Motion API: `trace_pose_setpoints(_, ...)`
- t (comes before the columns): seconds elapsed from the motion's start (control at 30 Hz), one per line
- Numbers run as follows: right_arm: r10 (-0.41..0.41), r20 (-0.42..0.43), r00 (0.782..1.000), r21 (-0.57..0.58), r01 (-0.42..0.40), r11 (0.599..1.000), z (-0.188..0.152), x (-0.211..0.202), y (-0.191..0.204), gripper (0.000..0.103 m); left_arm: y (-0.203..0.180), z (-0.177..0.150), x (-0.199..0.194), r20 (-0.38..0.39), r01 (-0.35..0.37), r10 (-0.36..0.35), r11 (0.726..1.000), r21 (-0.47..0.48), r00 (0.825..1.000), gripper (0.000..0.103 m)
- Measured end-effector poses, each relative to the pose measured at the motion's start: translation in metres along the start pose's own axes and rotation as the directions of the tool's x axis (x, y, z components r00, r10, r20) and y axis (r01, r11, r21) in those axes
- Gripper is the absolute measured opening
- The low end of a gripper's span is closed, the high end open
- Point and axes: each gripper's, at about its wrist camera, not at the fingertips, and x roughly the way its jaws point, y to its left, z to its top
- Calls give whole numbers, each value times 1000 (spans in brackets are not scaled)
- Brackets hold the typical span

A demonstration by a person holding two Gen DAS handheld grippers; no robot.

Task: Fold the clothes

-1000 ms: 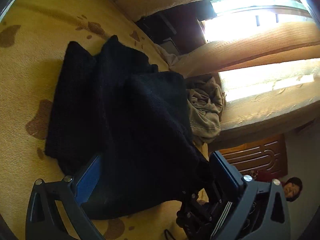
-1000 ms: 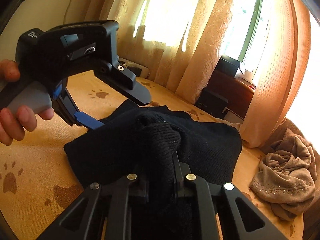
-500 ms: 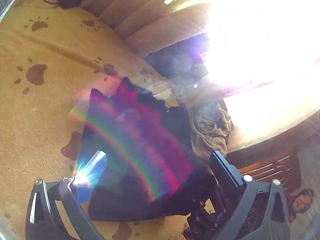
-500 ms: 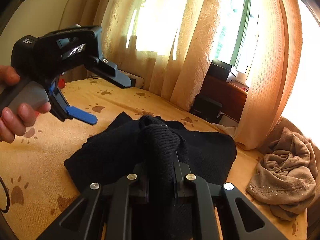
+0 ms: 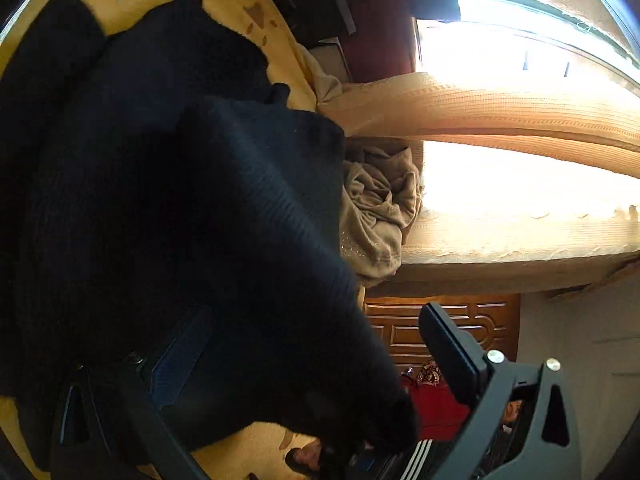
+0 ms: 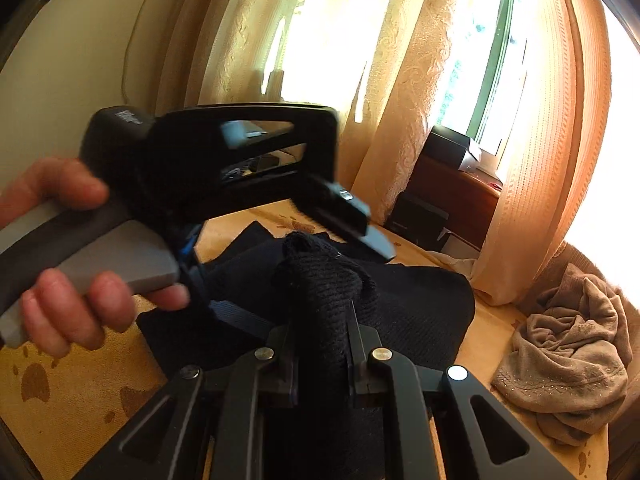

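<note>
While right gripper (image 6: pixel 320 344) fingers clamp bunched black sweater (image 6: pixel 416 304) off bed (image 6: pixel 72 392) for folding, left gripper (image 6: pixel 288 264) fingers spread, empty, over sweater.

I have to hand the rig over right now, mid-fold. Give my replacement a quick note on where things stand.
Right gripper: shut on a bunched fold of the black knit sweater, lifted off the bed.
Left gripper: open, over the sweater, gripping nothing.
Sweater: partly spread on the bed, rumpled.
Tan garment: crumpled by the curtain, untouched.
Done: no neat fold visible yet.
Left: take a second hold, fold the sweater, then the tan garment.
</note>
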Motion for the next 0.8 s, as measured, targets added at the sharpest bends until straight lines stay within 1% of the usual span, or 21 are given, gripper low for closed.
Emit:
trace_pose_setpoints(0.07,3,3,1000,-3,-3,1000,0,-1,1,16,-3,9,5,2,-8,8,1000,-2,1000,103)
trace_pose_setpoints(0.17,7,4,1000,-5,-7,1000,-1,0,3,16,2,17,11,-28,-14,14,1000,-6,1000,103)
trace_pose_setpoints(0.23,13,2,1000,-12,-13,1000,-1,1,5,16,-2,21,15,-41,-15,16,1000,13,999,101)
trace_pose_setpoints(0.27,16,1,1000,-18,-16,1000,-2,1,6,16,-3,22,15,-36,-17,18,999,27,999,84)
trace_pose_setpoints(0.3,17,0,1000,-25,-17,1000,-2,2,8,16,-4,24,15,-35,-20,22,999,36,999,52)
trace_pose_setpoints(0.33,13,0,1000,-29,-13,999,-2,2,9,16,-1,26,16,-41,-28,29,999,32,999,36)
trace_pose_setpoints(0.37,8,0,1000,-31,-8,999,-2,3,10,16,4,28,17,-47,-35,36,999,26,998,22)
trace_pose_setpoints(0.4,9,-2,1000,-29,-9,1000,-3,3,9,17,7,29,18,-49,-38,40,999,36,998,22)
trace_pose_setpoints(0.47,40,-21,999,-9,-40,999,-3,7,6,17,11,29,19,-48,-40,43,998,57,998,21)
trace_pose_setpoints(0.53,81,-32,996,6,-81,997,-5,8,3,25,12,28,17,-38,-25,27,998,61,999,21)
trace_pose_setpoints(0.57,91,-23,996,17,-90,996,-6,5,1,40,12,29,16,-32,-19,21,998,65,999,20)
trace_pose_setpoints(0.6,94,-7,996,29,-94,995,-9,0,-3,64,11,30,15,-26,-15,17,997,71,1000,20)
trace_pose_setpoints(0.67,100,25,995,54,-102,993,-13,-11,-9,87,6,36,17,-11,-19,20,995,96,1000,20)
trace_pose_setpoints(0.73,97,52,994,91,-101,991,-16,-21,-17,87,0,37,10,8,-26,25,991,129,1000,20)
trace_pose_setpoints(0.8,72,68,995,167,-83,983,-16,-28,-33,87,-6,38,4,28,-33,29,986,161,999,20)
